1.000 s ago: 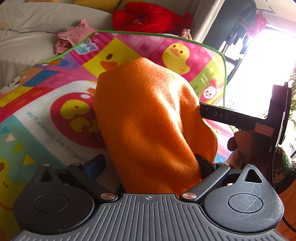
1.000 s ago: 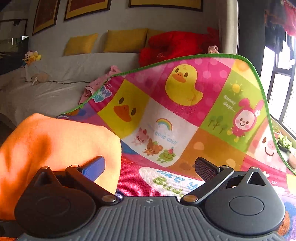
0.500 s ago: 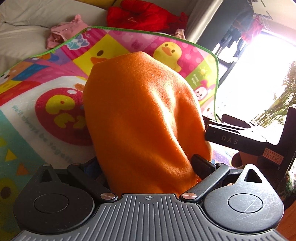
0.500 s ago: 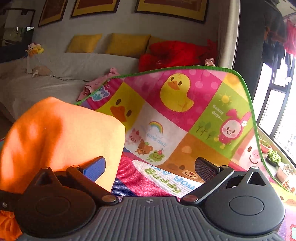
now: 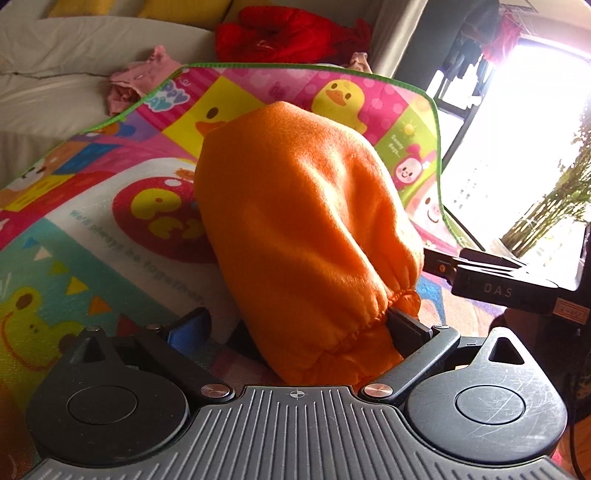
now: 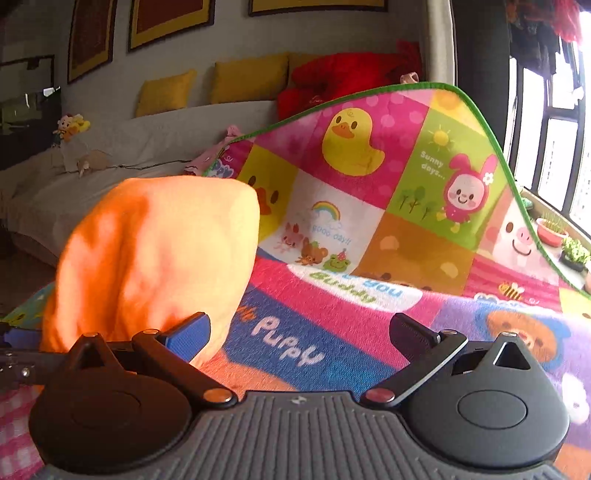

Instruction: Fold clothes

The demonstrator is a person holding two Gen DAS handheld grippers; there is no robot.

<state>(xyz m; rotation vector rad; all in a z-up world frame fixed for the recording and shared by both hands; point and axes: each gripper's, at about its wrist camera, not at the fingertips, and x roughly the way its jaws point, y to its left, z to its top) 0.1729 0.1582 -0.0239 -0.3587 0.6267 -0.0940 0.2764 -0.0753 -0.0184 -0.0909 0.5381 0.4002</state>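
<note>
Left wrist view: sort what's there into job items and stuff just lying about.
Job in hand:
- orange fleece garment, lying between the left gripper fingers
- right gripper, beside it
- cartoon play mat under the garment

Lying about:
- red plush
- pink clothing
- yellow cushions

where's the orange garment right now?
The orange garment fills the middle of the left wrist view, over the play mat, between the left tongs. In the right wrist view it sits at left.
</note>
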